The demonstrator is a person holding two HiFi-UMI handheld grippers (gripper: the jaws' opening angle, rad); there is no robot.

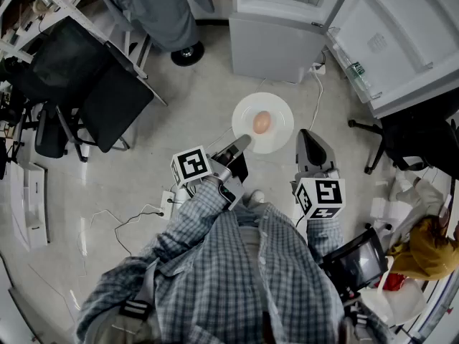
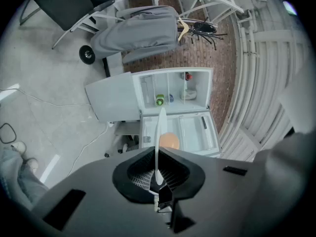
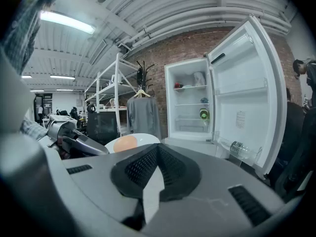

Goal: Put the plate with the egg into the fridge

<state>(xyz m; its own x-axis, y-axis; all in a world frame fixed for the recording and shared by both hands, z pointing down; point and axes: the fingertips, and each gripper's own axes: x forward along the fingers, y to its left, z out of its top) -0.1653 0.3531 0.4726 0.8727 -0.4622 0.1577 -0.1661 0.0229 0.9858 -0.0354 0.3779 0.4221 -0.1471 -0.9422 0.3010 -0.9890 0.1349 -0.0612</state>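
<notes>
A white plate (image 1: 276, 131) carrying a brown egg (image 1: 262, 122) hangs level above the floor in front of the open fridge (image 1: 276, 20). My left gripper (image 1: 242, 143) is shut on the plate's left rim. In the left gripper view the plate (image 2: 160, 127) shows edge-on between the jaws of that gripper (image 2: 158, 154), with the egg (image 2: 169, 141) just right of it. My right gripper (image 1: 307, 136) sits close by the plate's lower right edge, shut with nothing in it. From the right gripper (image 3: 157, 149) the plate (image 3: 143, 138) and egg (image 3: 125, 143) lie to the left.
The fridge door (image 1: 401, 41) swings open to the right, with a bottle (image 1: 356, 70) in its shelf. A person (image 1: 161, 13) stands left of the fridge. Black chairs (image 1: 86, 92) are at left, an office chair (image 1: 409, 149) at right. A cable (image 1: 136, 217) lies on the floor.
</notes>
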